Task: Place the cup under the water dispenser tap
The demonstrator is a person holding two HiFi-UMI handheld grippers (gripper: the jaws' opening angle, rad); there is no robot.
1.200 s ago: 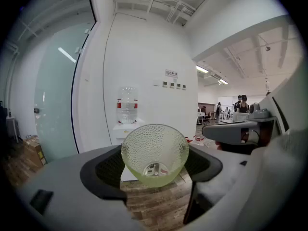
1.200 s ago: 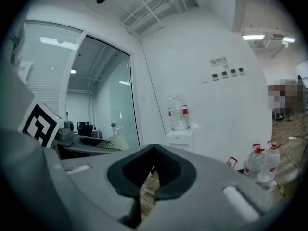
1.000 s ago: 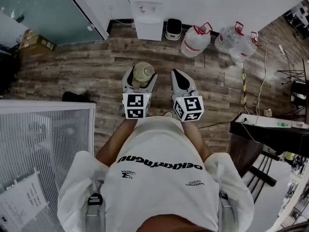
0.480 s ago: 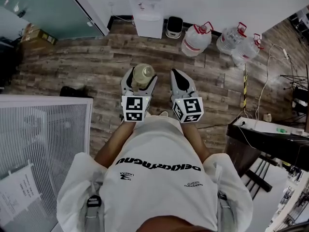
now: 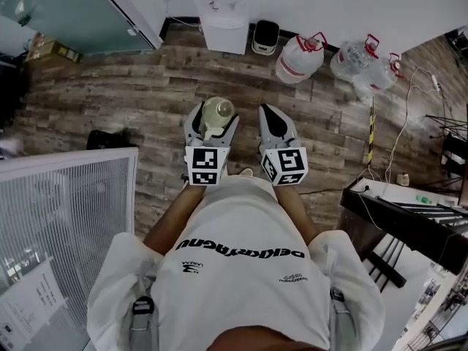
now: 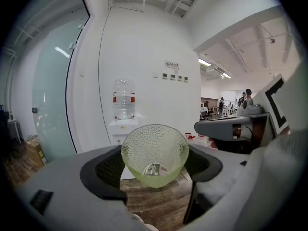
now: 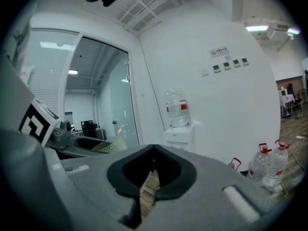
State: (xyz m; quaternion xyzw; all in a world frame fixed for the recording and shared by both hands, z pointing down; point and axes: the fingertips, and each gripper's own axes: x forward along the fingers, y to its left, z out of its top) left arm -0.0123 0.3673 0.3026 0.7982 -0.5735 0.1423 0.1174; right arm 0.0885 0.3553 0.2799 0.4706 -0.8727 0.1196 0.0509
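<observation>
At the centre of the head view, the left gripper (image 5: pixel 211 125) clasps the dimpled greenish cup (image 5: pixel 217 110) between its jaws, the right gripper (image 5: pixel 273 121) beside it is clenched empty, and the water dispenser (image 5: pixel 223 14) stands well apart at the top edge.

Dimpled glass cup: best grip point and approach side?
Take the cup across its dimpled side wall, jaws on opposite sides, coming in near level from the side, as the left gripper holds it. It stands mouth up and narrows toward the base, so a side clamp probably seats well and leaves the mouth free.
</observation>
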